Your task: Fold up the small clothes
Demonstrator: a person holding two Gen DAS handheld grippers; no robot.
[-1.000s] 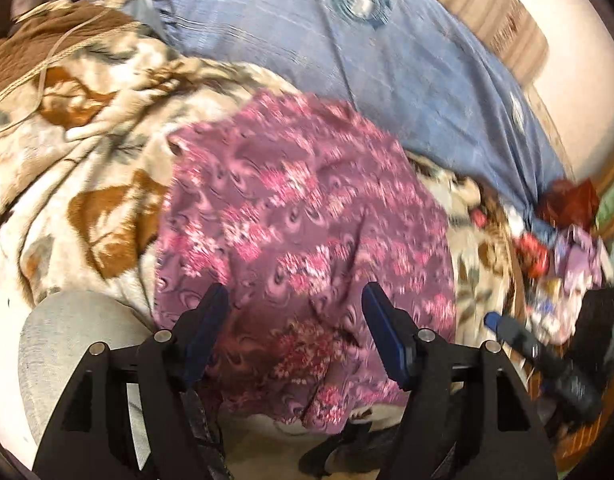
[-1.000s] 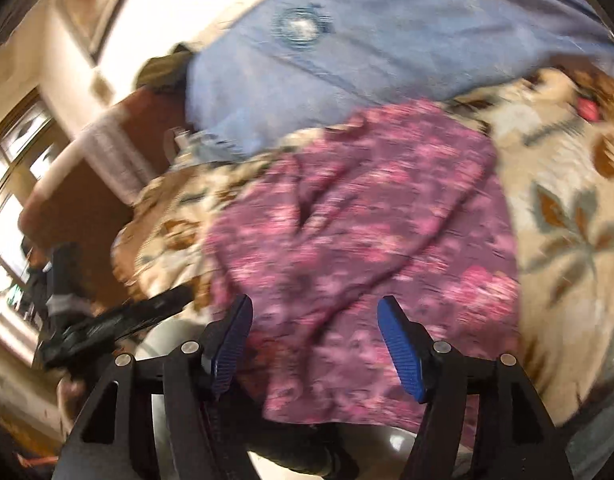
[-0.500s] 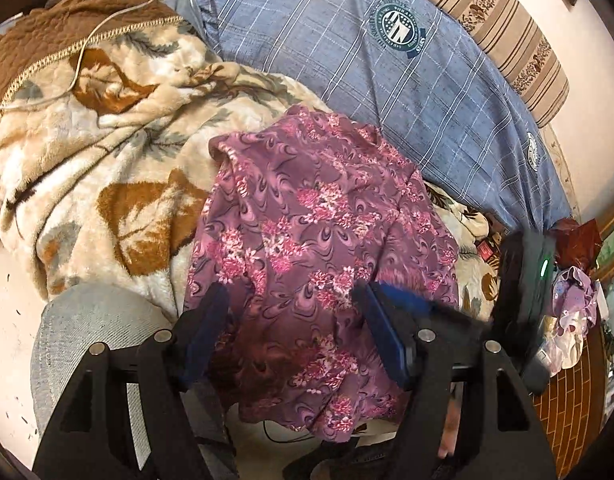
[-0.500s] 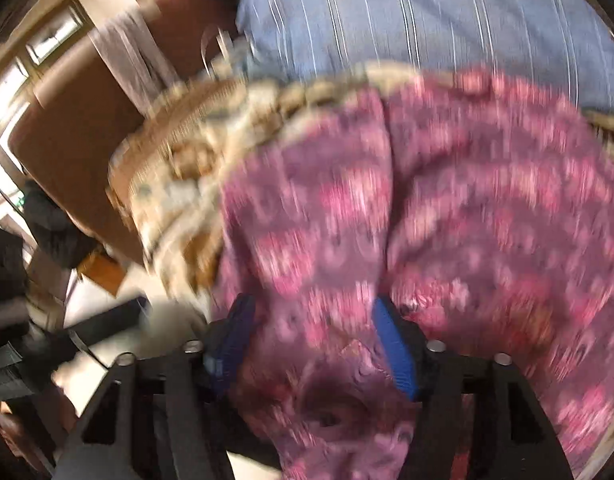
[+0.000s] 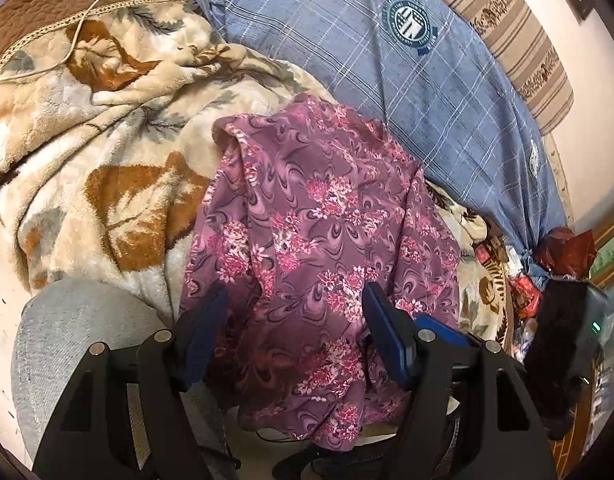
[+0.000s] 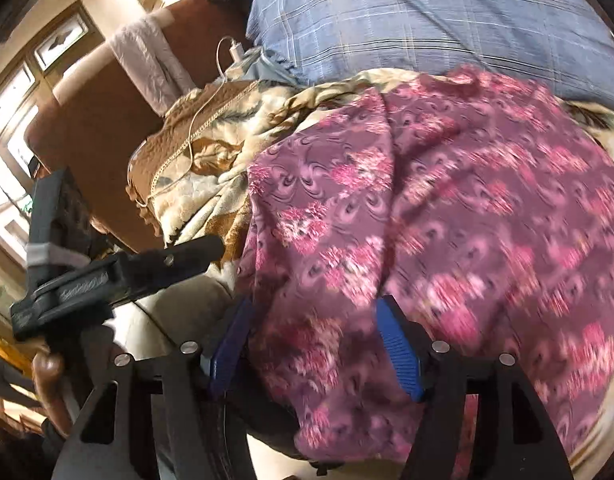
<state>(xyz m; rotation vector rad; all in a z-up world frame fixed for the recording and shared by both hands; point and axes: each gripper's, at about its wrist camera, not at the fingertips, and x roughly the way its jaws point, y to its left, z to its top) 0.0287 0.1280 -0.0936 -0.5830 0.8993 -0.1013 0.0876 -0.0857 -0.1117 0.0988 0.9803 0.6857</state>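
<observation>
A purple garment with pink flowers (image 5: 319,232) lies spread over a beige leaf-patterned blanket (image 5: 107,168), its near edge hanging over the front. It also shows in the right wrist view (image 6: 447,216). My left gripper (image 5: 295,320) is open, its blue pads on either side of the garment's hanging near edge, not clamped. My right gripper (image 6: 315,340) is open, its pads on either side of a fold at the garment's near left edge. The left gripper (image 6: 147,268) shows in the right wrist view, to the left of the garment.
A blue plaid sheet (image 5: 427,92) covers the bed behind the blanket. A white cable (image 5: 79,28) lies on a brown quilted cover (image 5: 47,4). A grey cushion (image 5: 79,320) sits at the front left. Clutter and a red bag (image 5: 567,248) lie at the right.
Both grippers have shifted along the garment's near edge. The right gripper has come in close, so the garment fills its view. The garment lies about as before.
</observation>
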